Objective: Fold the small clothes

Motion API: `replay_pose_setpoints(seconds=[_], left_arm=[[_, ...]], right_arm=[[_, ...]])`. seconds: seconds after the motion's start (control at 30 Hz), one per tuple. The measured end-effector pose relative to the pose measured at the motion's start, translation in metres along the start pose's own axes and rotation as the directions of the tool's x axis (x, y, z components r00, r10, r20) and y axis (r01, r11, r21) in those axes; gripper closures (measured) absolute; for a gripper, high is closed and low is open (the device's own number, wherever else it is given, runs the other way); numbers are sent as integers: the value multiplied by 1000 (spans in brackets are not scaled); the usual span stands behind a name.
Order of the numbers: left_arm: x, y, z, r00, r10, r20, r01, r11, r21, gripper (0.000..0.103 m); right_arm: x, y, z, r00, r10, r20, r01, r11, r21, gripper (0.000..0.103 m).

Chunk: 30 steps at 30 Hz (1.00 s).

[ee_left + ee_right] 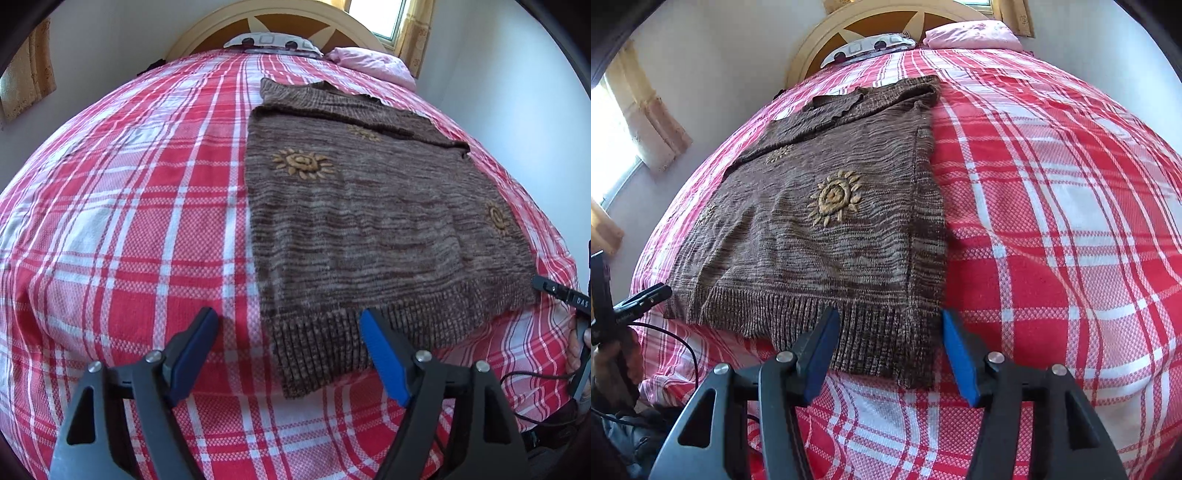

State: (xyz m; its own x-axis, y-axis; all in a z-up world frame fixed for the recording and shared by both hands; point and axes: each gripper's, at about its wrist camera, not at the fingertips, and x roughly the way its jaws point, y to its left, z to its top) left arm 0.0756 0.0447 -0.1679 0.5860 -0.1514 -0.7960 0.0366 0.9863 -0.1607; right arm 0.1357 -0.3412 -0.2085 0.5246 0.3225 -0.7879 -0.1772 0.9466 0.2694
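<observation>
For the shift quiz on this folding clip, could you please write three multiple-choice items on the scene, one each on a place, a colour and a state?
1. Where does the brown knitted sweater lie?
A. On the plaid bedspread
B. On the headboard
C. On a chair

2. What colour are the sun motifs on the sweater?
A. Blue
B. Yellow-tan
C. White

3. How does the right claw stand at the ribbed hem?
A. Shut on the hem
B. Shut beside the sweater
C. Open, with the hem corner between the pads

Answers:
1 A, the sweater is spread flat on the red and white plaid.
2 B, the stitched suns are yellow-tan against the brown knit.
3 C, both blue pads stand clear of the hem, with a gap on each side.
</observation>
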Motion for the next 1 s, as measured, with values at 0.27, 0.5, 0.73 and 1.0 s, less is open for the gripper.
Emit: replay_pose_setpoints(seconds=[0.27,0.5,0.73,1.0], left_arm=[[2,-18,1,1000,11,-13,-10,999,51,45],[-1,-13,0,999,-33,-18,33,999,23,59],[-10,15,8,963,-266,44,269,956,-118,94],[-26,31,19,899,-398,180,428,886,-180,94]], right_arm=[[-1,-9,-2,1000,15,-13,-14,1000,23,67],[-1,-16,-6,997,81,-4,-81,994,70,67],[-6,-25,-7,981,183,62,-189,974,124,96],[-36,-37,1,917,329,226,-371,911,182,96]])
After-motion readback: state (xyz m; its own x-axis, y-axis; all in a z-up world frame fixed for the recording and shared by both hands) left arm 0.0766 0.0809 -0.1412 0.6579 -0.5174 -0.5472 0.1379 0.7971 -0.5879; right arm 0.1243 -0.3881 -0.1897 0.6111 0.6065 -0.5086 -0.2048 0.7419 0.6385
